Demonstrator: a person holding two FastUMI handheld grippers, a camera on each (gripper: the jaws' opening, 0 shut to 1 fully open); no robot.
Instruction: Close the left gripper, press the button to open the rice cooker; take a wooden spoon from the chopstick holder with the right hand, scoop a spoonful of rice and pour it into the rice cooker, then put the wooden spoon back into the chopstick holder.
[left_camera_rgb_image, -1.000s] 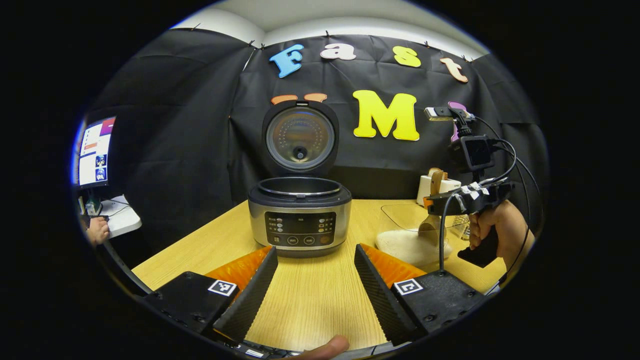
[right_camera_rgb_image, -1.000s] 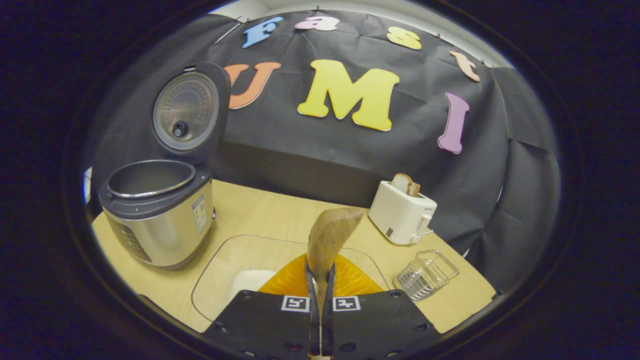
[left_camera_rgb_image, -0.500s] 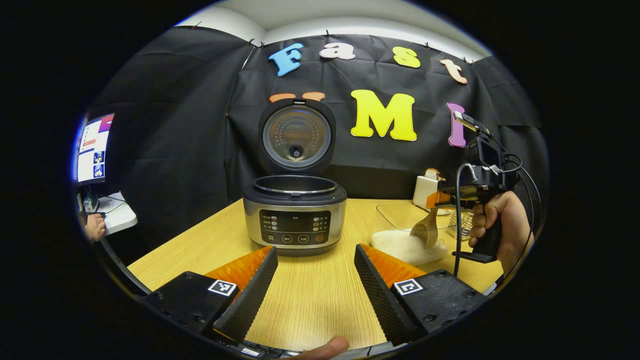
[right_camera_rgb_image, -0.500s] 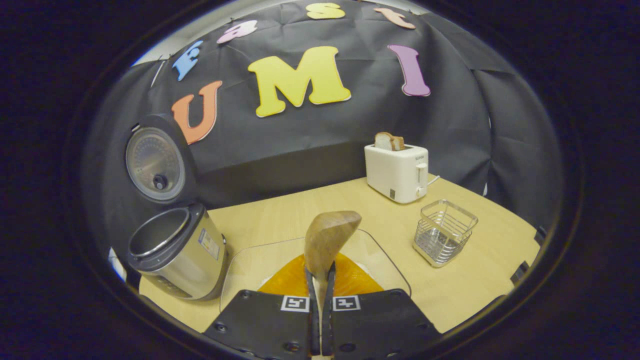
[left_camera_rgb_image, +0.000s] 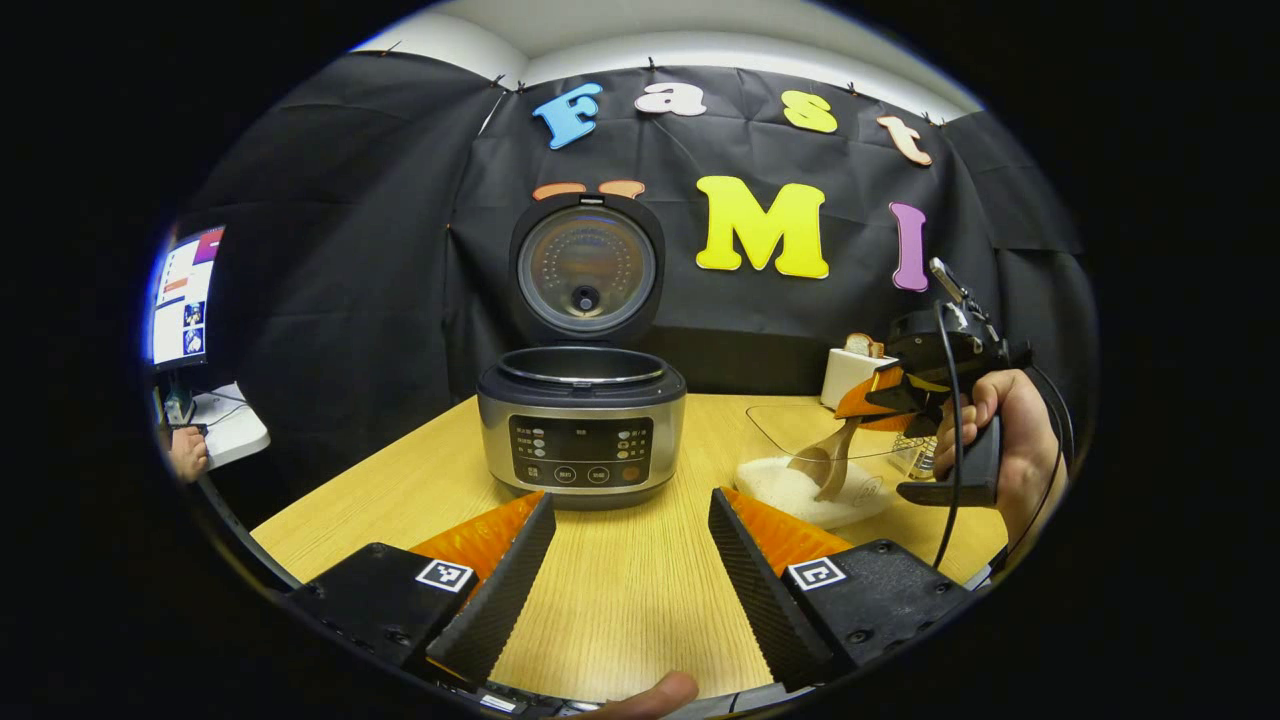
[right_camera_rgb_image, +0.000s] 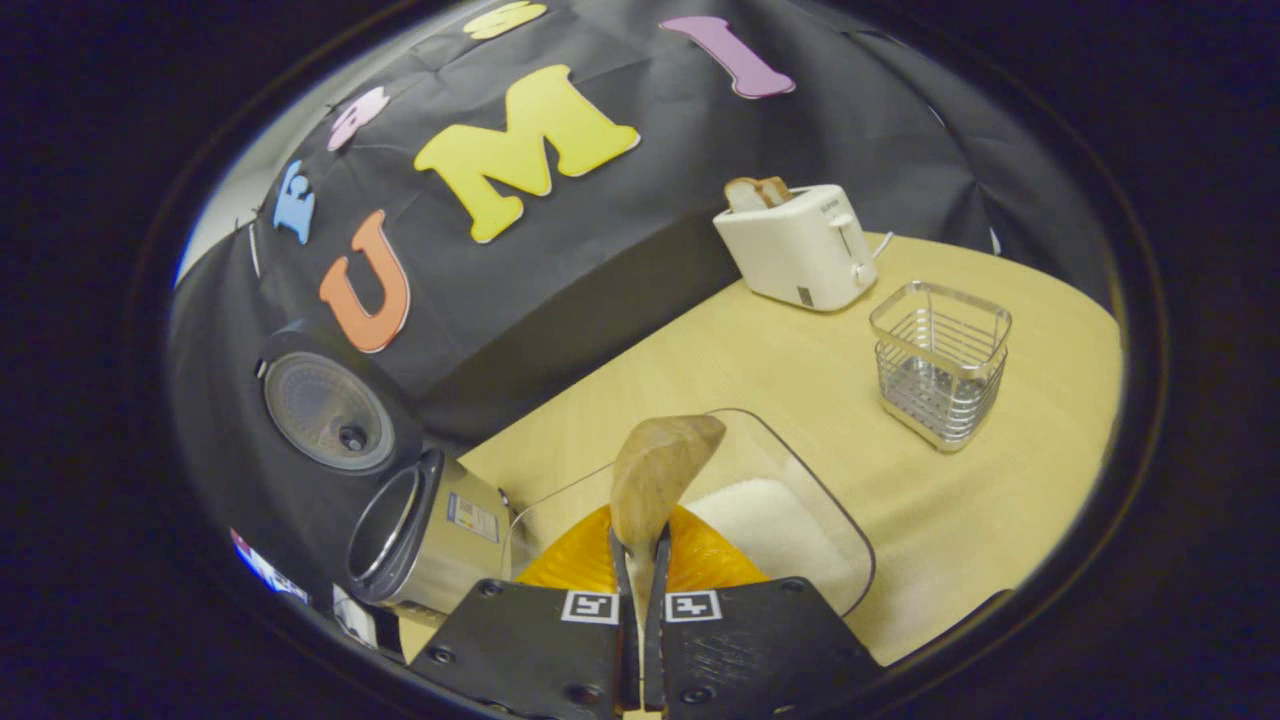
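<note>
The rice cooker stands on the wooden table with its lid up and its pot bare; it also sits at the lower left of the right gripper view. My left gripper is open in front of it, holding nothing. My right gripper is shut on the wooden spoon, tilted down over the clear glass dish of white rice. In the left gripper view the spoon dips into the rice. The wire chopstick holder stands farther right.
A white toaster with bread slices stands at the back of the table by the black cloth wall. A monitor and a person's hand are off the table's left side. A hand holds the right gripper.
The right gripper rolled and tipped downward, lowering the spoon's bowl toward the rice in the dish. The left gripper drifted slightly and stayed open.
</note>
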